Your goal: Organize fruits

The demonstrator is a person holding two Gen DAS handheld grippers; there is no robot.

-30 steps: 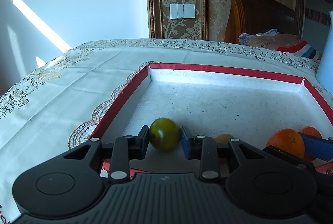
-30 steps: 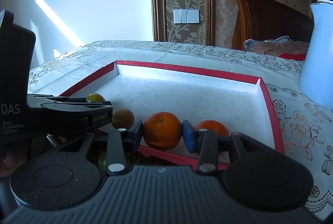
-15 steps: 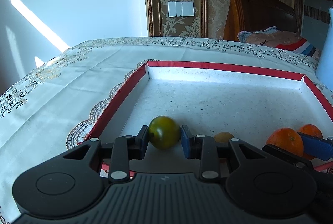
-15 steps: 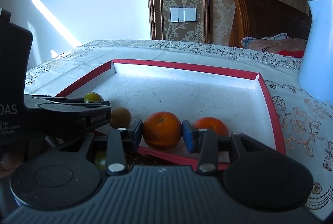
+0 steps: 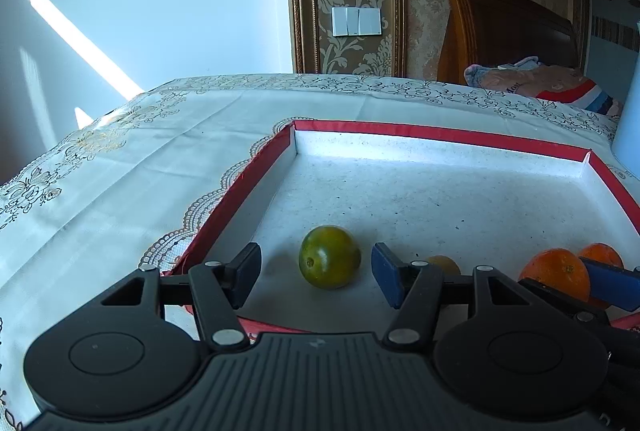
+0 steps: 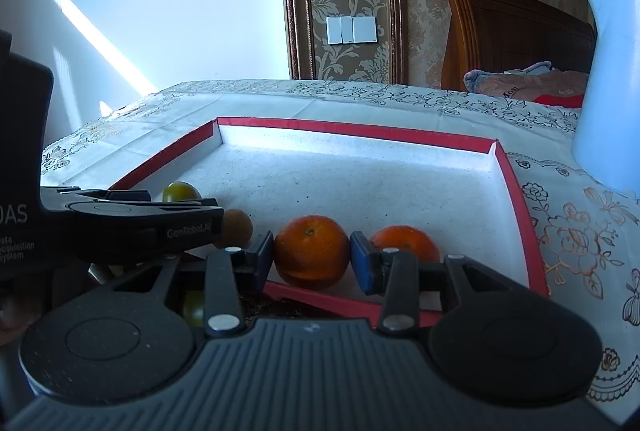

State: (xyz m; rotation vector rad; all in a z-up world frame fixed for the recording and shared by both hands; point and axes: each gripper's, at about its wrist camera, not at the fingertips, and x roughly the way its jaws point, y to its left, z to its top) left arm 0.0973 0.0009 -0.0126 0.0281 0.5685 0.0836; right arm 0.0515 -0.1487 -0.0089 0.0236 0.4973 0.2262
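A red-rimmed white tray [image 5: 256, 187] lies on the table. A green tomato [image 5: 329, 257] rests on its floor between the spread fingers of my left gripper [image 5: 316, 273], which is open and apart from it. My right gripper [image 6: 312, 257] is shut on an orange [image 6: 311, 251] just over the tray's near rim [image 6: 320, 301]. A second orange [image 6: 404, 241] and a small brown fruit [image 6: 237, 227] lie beside it in the tray. The tomato also shows in the right wrist view [image 6: 180, 191]. Another green fruit [image 6: 193, 313] lies outside the tray, under the right gripper.
A white jug [image 6: 610, 91] stands on the patterned tablecloth [image 5: 120, 171] right of the tray. A wooden headboard [image 5: 504, 31] and bedding [image 5: 540, 83] lie behind the table. The left gripper body [image 6: 80, 227] fills the left of the right wrist view.
My left gripper has opened and let go of the green tomato, which now sits on the tray floor. My right gripper still holds the orange at the near rim.
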